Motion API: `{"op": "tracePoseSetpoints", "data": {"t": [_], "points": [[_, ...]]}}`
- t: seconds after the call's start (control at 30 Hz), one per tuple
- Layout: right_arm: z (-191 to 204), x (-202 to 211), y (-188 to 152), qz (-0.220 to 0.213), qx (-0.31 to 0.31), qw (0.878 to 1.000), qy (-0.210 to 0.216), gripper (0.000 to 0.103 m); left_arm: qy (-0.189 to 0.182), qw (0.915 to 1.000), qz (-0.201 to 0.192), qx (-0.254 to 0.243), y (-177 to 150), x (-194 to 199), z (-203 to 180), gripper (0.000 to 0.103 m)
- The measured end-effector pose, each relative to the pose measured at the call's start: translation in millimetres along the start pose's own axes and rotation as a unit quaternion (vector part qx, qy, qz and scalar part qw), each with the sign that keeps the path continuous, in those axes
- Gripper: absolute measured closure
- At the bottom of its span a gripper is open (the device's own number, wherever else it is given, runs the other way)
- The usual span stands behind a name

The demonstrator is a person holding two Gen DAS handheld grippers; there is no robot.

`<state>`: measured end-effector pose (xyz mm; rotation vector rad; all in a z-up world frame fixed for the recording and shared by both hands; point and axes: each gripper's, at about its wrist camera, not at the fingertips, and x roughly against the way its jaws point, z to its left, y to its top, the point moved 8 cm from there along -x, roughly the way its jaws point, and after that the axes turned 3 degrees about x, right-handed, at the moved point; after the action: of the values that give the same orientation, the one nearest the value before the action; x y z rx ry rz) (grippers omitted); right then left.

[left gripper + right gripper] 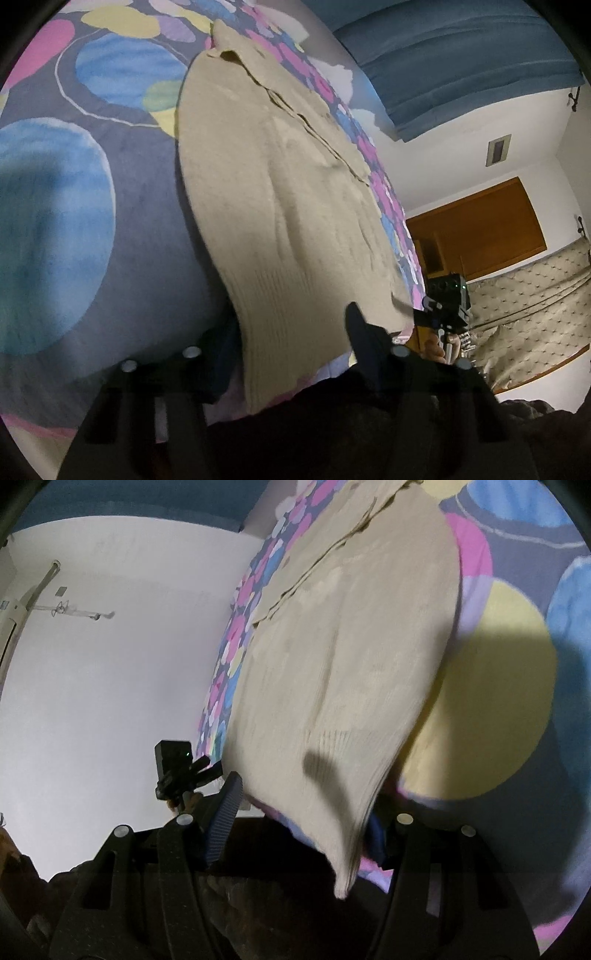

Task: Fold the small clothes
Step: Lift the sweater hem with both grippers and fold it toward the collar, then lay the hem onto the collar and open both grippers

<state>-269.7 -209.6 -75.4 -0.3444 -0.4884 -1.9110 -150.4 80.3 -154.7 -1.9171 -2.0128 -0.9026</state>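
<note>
Lay flat along the near edge of the bedspread with coloured circles [92, 192], beige ribbed knit sweater [288, 206]; hem straddled by left gripper [291, 343] and right gripper [306, 812], both part-open, fabric between the jaws, pad contact impossible to tell.
</note>
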Motion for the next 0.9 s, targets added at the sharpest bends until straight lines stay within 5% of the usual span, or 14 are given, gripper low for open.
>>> {"op": "tracePoseSetpoints", "data": {"t": [0.17,0.27,0.37,0.53,0.9], "points": [[-4.1,-5.0,-5.6,0.014,0.002,1.0,-0.015,0.067,0.02,0.9998,0.002,-0.009,-2.7,-4.5,2.1,0.076],[-5.9,-6.5,-9.6,0.022,0.009,0.999,-0.027,0.084,0.021,0.9997,0.008,-0.011,-7.8,-1.8,6.8,0.098],[-4.7,-8.6,-13.0,0.026,0.015,0.999,-0.034,0.097,0.015,0.9998,0.007,-0.009,-9.8,0.0,6.3,0.099],[16.9,7.1,2.6,-0.009,0.023,1.0,0.007,0.098,0.002,0.9986,-0.041,-0.031,11.6,25.1,-16.6,0.099],[49.0,32.5,166.4,-0.11,0.046,0.991,0.069,0.098,-0.014,0.9858,-0.135,-0.098,160.4,25.3,-75.7,0.099]]}}
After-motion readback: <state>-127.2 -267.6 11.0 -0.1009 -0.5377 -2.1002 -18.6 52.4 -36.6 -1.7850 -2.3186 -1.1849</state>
